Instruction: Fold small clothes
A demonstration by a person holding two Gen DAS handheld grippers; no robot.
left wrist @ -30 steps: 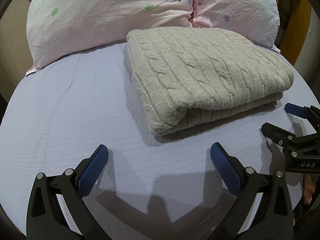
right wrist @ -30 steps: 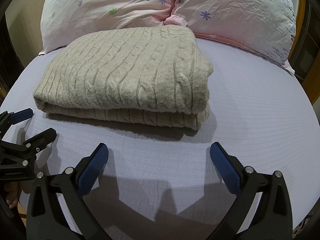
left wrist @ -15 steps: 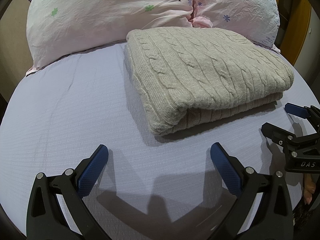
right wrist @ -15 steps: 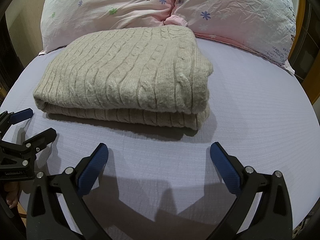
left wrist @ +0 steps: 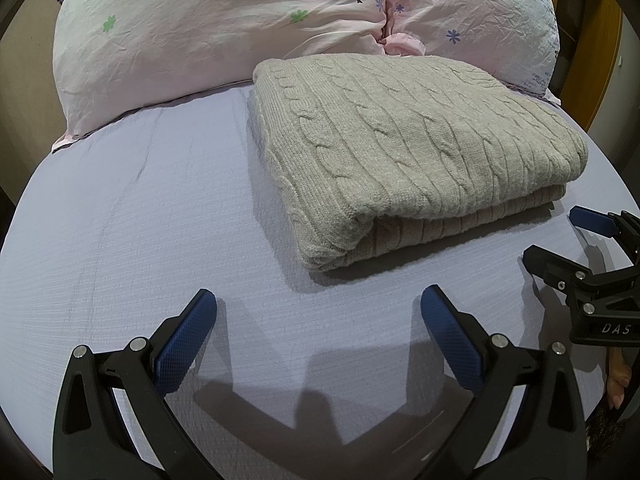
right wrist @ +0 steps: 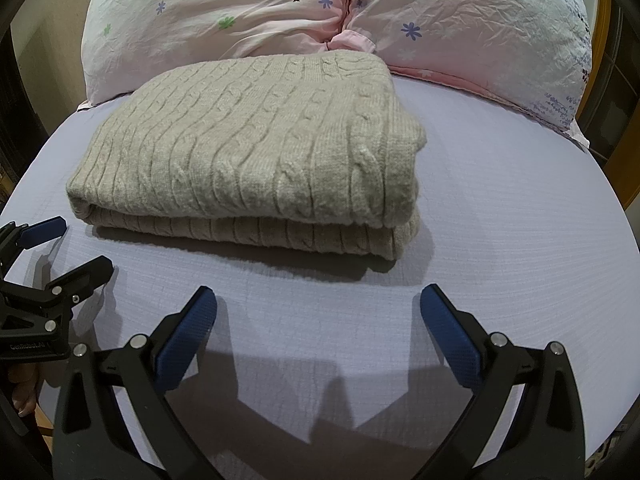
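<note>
left wrist view shows my left claw (left wrist: pixel 319 312) spread wide and empty over the sheet (left wrist: pixel 140 220), the folded sweater (left wrist: pixel 420 152) just ahead and to its right, my right claw (right wrist: pixel 318 312) likewise gaping, both parked clear, i judge, because the fold looks finished.

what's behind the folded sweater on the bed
Two pink flowered pillows stand right behind the sweater. The sweater covers their lower edges, so whether they touch it is unclear.
</note>
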